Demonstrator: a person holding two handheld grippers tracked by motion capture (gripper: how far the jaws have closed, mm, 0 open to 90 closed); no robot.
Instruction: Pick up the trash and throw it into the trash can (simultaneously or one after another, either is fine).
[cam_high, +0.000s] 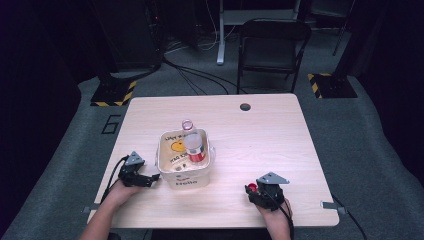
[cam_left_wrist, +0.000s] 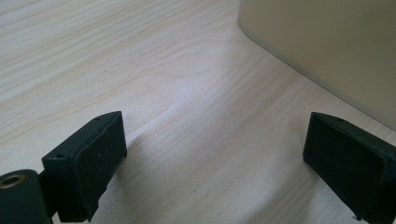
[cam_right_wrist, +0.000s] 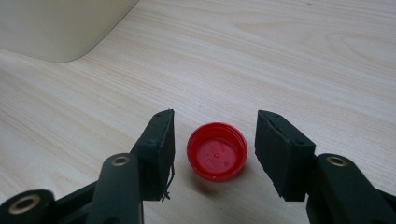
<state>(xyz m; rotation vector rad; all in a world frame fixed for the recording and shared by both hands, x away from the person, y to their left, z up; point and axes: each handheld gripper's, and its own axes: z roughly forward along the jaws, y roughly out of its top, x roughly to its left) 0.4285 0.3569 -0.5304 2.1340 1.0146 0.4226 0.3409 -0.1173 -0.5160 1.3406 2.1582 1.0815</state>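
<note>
Right gripper view, red cap (cam_right_wrist: 217, 151) upturned, hollow skyward

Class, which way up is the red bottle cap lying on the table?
Open side up. The right gripper view shows the red cap's hollow inside and rim facing upward as it rests on the table between the right tongs, untouched.

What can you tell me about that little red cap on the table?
The red cap is a small round bottle cap that looks like plastic. It lies on the wooden table with its hollow side up, showing a smooth inner floor and a raised rim. It sits between the right gripper's two black jaws, with a gap on each side, so nothing but the table touches it.
</note>
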